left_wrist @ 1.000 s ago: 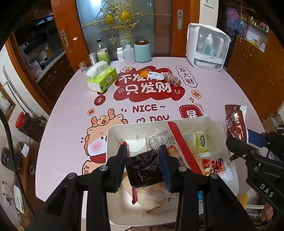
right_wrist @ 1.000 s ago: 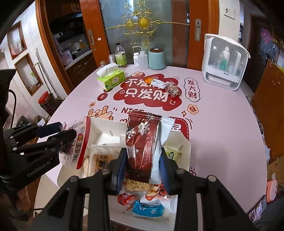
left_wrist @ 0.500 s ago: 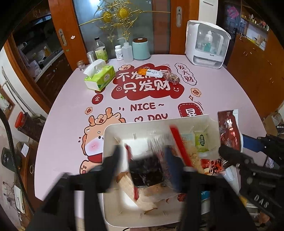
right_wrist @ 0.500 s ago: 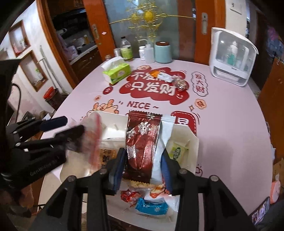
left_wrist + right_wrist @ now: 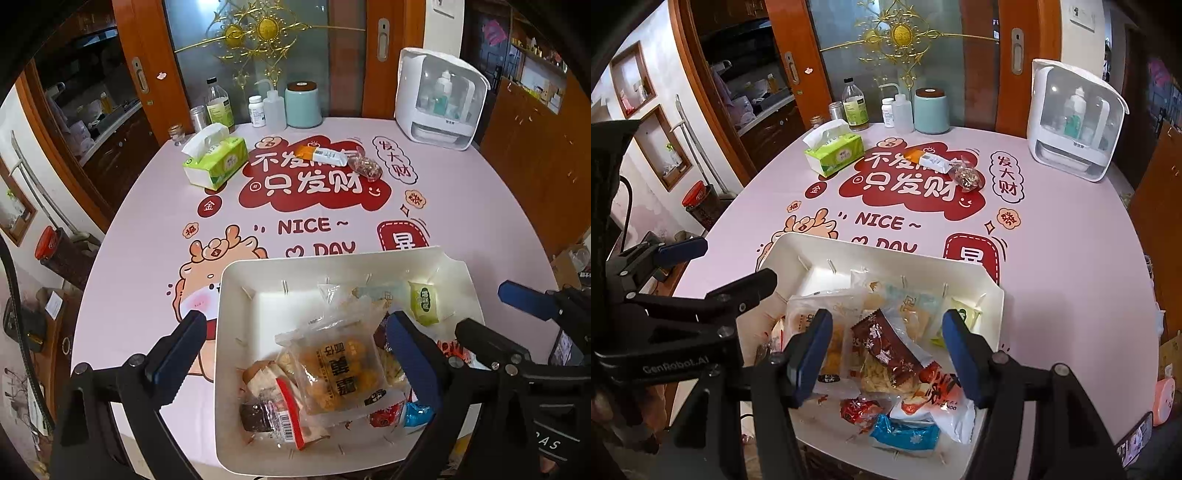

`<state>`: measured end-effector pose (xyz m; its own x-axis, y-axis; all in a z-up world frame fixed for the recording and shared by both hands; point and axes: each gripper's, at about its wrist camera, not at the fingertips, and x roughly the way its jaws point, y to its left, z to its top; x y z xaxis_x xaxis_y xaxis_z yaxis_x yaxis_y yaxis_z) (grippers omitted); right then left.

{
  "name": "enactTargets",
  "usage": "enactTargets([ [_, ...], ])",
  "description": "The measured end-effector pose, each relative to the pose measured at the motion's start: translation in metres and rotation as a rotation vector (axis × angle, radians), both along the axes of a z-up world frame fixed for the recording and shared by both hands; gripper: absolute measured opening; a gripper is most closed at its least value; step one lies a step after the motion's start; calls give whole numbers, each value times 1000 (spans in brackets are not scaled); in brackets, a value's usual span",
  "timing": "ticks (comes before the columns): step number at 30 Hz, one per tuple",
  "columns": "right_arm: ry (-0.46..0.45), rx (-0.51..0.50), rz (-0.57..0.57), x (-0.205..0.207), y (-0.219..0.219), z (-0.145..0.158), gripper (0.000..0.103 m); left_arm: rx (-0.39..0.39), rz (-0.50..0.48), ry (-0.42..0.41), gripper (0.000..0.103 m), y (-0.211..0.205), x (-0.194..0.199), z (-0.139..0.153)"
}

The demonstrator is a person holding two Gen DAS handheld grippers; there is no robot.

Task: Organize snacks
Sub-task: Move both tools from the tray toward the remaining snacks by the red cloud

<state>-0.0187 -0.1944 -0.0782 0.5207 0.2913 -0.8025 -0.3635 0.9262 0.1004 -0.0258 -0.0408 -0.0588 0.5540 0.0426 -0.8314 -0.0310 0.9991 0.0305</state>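
A white bin [image 5: 236, 280] [image 5: 993, 295] at the table's near edge holds several snack packets. A dark chocolate-cake packet [image 5: 273, 413] lies at its near left. A dark red snowflake packet [image 5: 886, 343] lies on the pile. My left gripper [image 5: 295, 343] is open and empty above the bin, jaws wide apart; it also shows in the right wrist view [image 5: 735, 266]. My right gripper [image 5: 886, 343] is open and empty over the pile; it also shows in the left wrist view [image 5: 509, 306]. Two snacks stay at the table's middle: an orange-white bar [image 5: 321, 153] and a clear nut packet [image 5: 365, 166].
A green tissue box [image 5: 216, 160] stands at the far left of the pink table. Bottles and a teal canister [image 5: 303, 105] line the far edge. A white dispenser box [image 5: 439, 99] stands at the far right.
Both grippers have opened. The left one let go of the dark cake packet and the right one let go of the red snowflake packet; both packets now lie in the bin.
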Motion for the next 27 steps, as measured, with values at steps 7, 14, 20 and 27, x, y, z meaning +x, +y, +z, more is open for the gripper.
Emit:
enactTargets([
  [7,-3,25,4,0,-2,-2,63,13,-5,-33,97,0,0,5],
  [14,-43,74,-17,2,-5,8,63,53,-18,-81,97,1,-4,18],
  [20,21,86,-34,18,-7,12,63,-39,-30,-37,97,10,8,24],
  [27,-72,-8,13,45,1,60,63,6,-67,-63,97,18,42,55],
])
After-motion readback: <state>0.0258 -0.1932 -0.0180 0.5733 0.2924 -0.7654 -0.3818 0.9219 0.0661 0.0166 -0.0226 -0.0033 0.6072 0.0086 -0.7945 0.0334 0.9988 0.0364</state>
